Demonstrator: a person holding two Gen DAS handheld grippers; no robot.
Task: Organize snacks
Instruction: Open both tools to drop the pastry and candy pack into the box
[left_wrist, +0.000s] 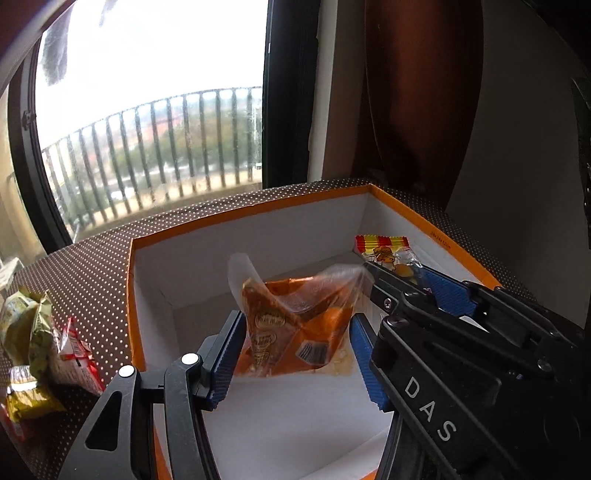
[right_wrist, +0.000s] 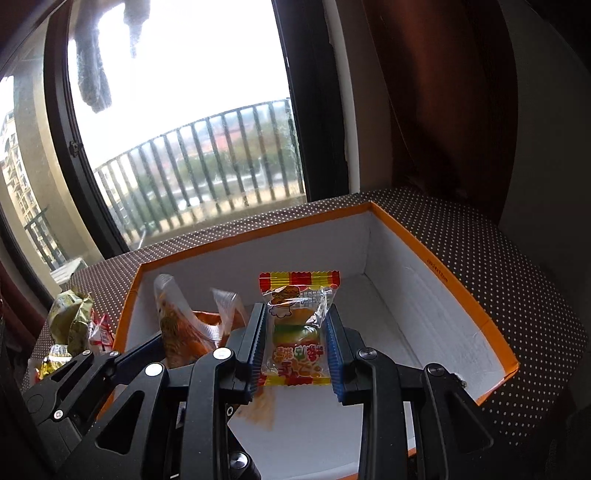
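A: What is each tool doing over the orange-rimmed box (right_wrist: 436, 254)?

B: The left gripper (left_wrist: 295, 350) has its blue pads (left_wrist: 225, 354) pressed onto both sides of an orange snack pouch (left_wrist: 295, 328), which hangs inside the box near its left wall, its clear top crumpled. The right gripper (right_wrist: 297, 350) pinches a burger candy packet (right_wrist: 297, 332) with a red and yellow striped edge, also within the box, toward its middle

A: Do the two packets touch?

B: From the right wrist view they sit just beside each other; I cannot tell if they meet

A: And outside the box?

B: Left of the box, on the dotted brown cloth (left_wrist: 92, 273), lie a green wrapper (left_wrist: 27, 325), a red and white packet (left_wrist: 75, 354) and a yellow wrapper (left_wrist: 26, 402), bunched close together. Beyond the box stands a window (right_wrist: 177, 110) with a railing (right_wrist: 207, 162) outside
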